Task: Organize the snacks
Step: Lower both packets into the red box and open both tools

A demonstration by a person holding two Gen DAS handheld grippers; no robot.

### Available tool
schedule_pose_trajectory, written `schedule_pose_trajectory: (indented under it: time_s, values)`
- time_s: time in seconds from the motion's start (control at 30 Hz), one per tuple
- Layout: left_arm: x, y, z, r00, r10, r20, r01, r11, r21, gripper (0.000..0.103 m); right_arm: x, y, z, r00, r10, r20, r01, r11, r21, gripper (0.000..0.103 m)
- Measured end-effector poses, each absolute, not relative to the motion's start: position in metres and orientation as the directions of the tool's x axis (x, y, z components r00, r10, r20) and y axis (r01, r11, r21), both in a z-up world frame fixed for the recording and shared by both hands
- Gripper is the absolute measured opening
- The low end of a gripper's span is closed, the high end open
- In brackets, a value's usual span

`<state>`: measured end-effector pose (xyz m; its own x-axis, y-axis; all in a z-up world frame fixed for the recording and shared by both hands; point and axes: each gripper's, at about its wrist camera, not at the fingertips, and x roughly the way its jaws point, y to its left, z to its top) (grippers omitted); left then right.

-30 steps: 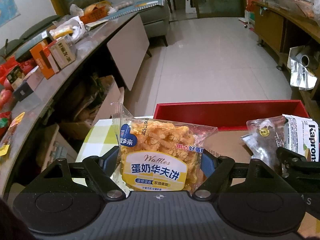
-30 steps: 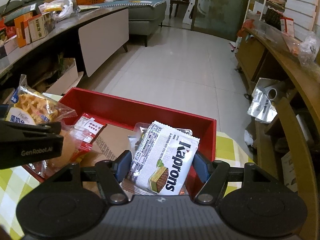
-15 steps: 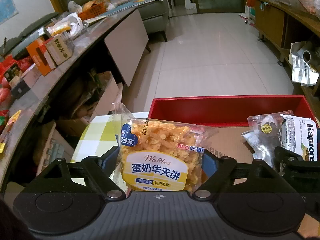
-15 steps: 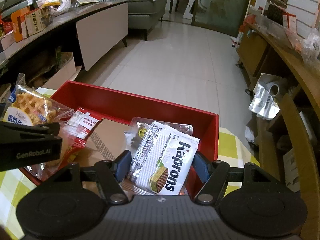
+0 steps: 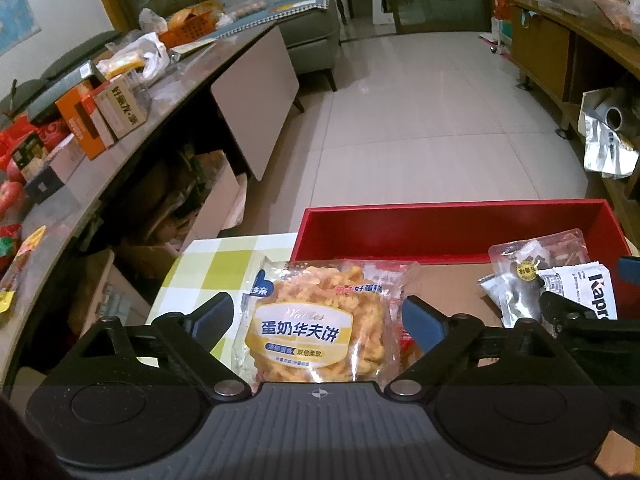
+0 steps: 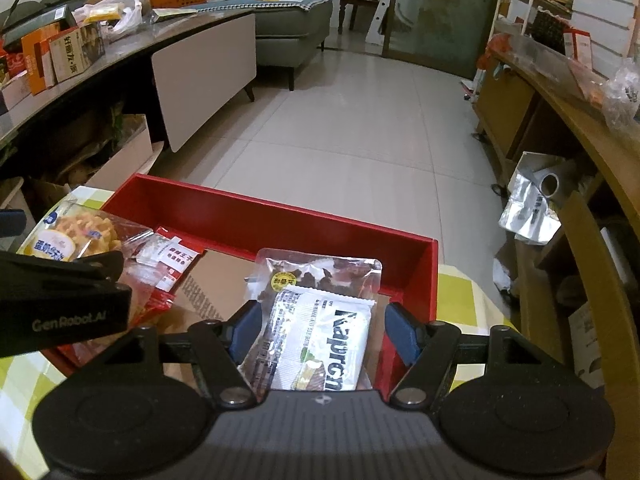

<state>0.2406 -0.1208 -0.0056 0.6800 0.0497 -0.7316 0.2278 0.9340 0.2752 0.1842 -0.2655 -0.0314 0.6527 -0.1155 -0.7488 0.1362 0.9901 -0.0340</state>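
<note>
A waffle packet (image 5: 316, 328) lies between the fingers of my left gripper (image 5: 318, 314), half over the left end of the red box (image 5: 440, 210). The left jaws are opening, and both pads stand clear of the packet. My right gripper (image 6: 324, 320) hangs over the box's right end (image 6: 408, 264). A white Kaprons wafer packet (image 6: 328, 332) sits loose between its fingers, with a gap at the right pad. Under it lies a clear pouch of dark snacks (image 6: 320, 268). Red packets (image 6: 168, 256) rest in the box's left part beside the left gripper's black finger (image 6: 60, 276).
The box stands on a green checked cloth (image 5: 208, 264). A long counter (image 5: 160, 120) loaded with boxes and bags runs along the left. Beyond the box is tiled floor (image 5: 420, 120), with a wooden cabinet (image 6: 560, 128) and a foil roll (image 6: 536, 196) at the right.
The left jaws have spread wider and the waffle packet has sunk lower between them. The Kaprons packet has slid down between the right fingers. Both hands stayed almost still.
</note>
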Motion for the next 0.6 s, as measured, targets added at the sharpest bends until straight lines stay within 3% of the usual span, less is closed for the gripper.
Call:
schedule_pose_trajectory:
  time_s: [0.3, 0.5, 0.6]
  values:
    - [0.24, -0.12, -0.004, 0.681, 0.044, -0.731, 0.228, 0.936, 0.268, 0.095, 0.185, -0.267, -0.027, 0.665, -0.1, -0.74, 0.145, 0.989, -0.004, 0.078]
    - [0.24, -0.117, 0.001, 0.679, 0.034, -0.733, 0.222, 0.942, 0.25, 0.094, 0.184, -0.28, -0.024, 0.671, 0.042, -0.74, 0.148, 0.971, 0.19, 0.078]
    - [0.244, -0.11, 0.004, 0.661, 0.012, -0.75, 0.215, 0.955, 0.205, 0.094, 0.183, -0.281, -0.02, 0.679, 0.053, -0.732, 0.154, 0.965, 0.212, 0.078]
